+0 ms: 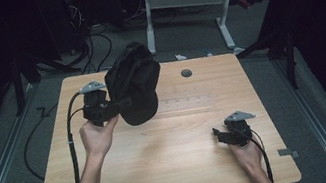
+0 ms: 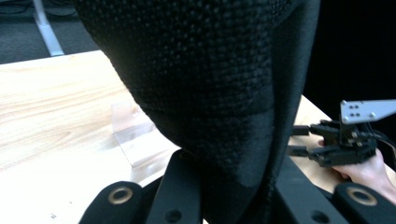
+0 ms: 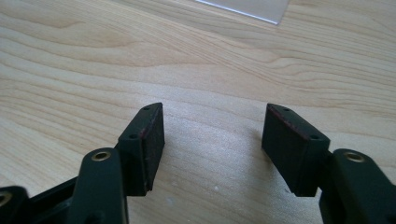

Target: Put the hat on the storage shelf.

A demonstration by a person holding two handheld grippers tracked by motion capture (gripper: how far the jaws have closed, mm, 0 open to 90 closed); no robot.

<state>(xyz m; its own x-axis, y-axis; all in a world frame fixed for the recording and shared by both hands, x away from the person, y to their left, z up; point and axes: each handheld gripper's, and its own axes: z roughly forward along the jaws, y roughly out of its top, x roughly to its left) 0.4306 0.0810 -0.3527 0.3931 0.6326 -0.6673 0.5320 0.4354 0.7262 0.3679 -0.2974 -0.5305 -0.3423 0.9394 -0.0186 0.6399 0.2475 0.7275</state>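
So the left tongs (image 1: pixel 112 106) are clamped on a black cap (image 1: pixel 134 84), holding it up off the desk (image 1: pixel 173 160) over the far left part of the top. The pinch looks to be on the lower edge of the fabric, with the rest of the cap bulging up and away from the hand. From the left gripper view the cap (image 2: pixel 205 84) is right in front of the lens: coarse woven or mesh-like black fabric up top, then a smoother black band lower down where it runs between the jaws. No logo, tag or writing I can make out on it anywhere.

The right tongs (image 1: pixel 219 135) sit low over the near right part of the desk, spread wide with nothing between them; in the right gripper view it's just bare wood grain between the pads (image 3: pixel 149 140).

There's also a flat clear plastic piece (image 1: pixel 186 102) lying on the desk near the middle, just beside the cap. Can't tell if it holds anything.
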